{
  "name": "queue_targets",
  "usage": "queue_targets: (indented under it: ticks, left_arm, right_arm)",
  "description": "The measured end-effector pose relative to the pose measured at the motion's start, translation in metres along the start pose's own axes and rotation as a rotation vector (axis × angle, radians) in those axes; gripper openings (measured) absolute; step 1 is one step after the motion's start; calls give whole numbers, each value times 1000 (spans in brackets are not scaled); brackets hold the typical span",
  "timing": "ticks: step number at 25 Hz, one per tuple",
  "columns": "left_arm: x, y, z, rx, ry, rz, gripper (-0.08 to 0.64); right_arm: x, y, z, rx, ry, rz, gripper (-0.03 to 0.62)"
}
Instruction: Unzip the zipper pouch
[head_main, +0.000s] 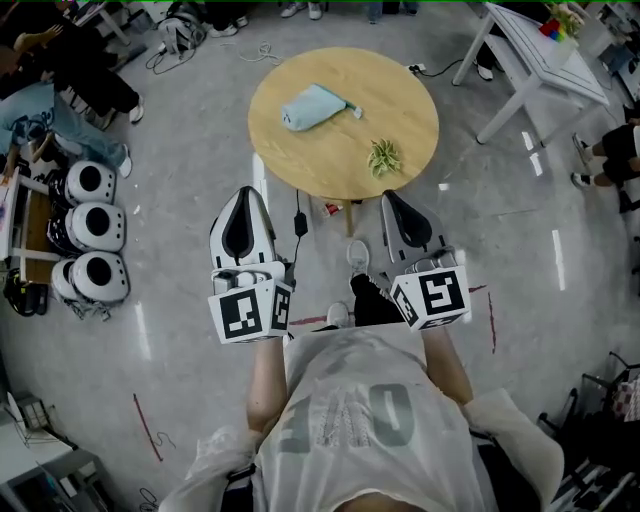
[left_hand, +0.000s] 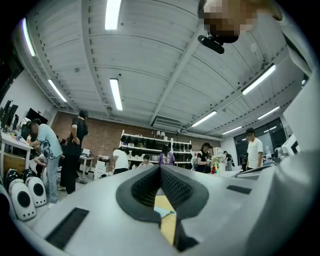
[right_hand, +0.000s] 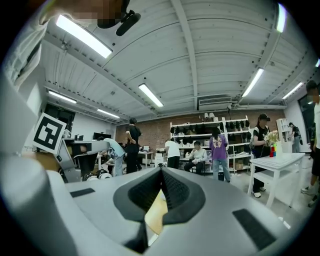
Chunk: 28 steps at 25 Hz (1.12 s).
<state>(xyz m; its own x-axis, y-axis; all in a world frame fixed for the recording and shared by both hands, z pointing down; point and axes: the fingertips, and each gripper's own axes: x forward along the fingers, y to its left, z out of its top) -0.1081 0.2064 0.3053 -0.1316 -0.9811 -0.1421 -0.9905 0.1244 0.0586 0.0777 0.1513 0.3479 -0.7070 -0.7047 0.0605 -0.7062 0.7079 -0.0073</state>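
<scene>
A light blue zipper pouch (head_main: 313, 106) lies on the round wooden table (head_main: 343, 160), toward its far left side. My left gripper (head_main: 243, 192) hangs short of the table's near left edge, jaws shut and empty. My right gripper (head_main: 391, 197) hovers at the table's near right edge, also shut with nothing held. In the left gripper view the shut pads (left_hand: 172, 187) meet at the tip, and a sliver of the pouch (left_hand: 161, 212) on the tabletop shows through the gap below them. The right gripper view shows its pads (right_hand: 175, 187) closed, pointing level across the room.
A small green plant sprig (head_main: 383, 156) lies on the table's right side. White round helmets or speakers (head_main: 95, 227) stand on a rack at the left. A white table (head_main: 545, 60) stands at the far right. Several people (right_hand: 218, 150) stand by shelves across the room.
</scene>
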Motion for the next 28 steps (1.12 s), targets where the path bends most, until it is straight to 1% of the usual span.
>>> queue_targets:
  ticks: [3, 7, 11, 15, 19, 22, 25, 28]
  left_arm:
    - [31, -1, -8, 15, 3, 14, 26]
    - [84, 2, -4, 31, -21, 28, 26]
    - [137, 3, -3, 40, -28, 30, 26]
    - [187, -2, -9, 45, -35, 34, 26]
    - [222, -14, -11, 47, -42, 36, 26]
    - [239, -14, -17, 44, -22, 41, 26]
    - [252, -5, -22, 40, 3, 45, 26]
    - [266, 1, -25, 47, 6, 38, 26]
  right_arm:
    - [30, -23, 2, 3, -15, 20, 29]
    - [77, -56, 15, 5, -34, 31, 29]
    - [124, -89, 24, 11, -31, 40, 29]
    - [163, -124, 24, 18, -24, 60, 29]
    - [190, -152, 22, 28, -16, 79, 29]
    - [206, -159, 22, 45, -8, 88, 29]
    - [221, -155, 22, 52, 0, 98, 29]
    - [232, -154, 23, 46, -1, 93, 29]
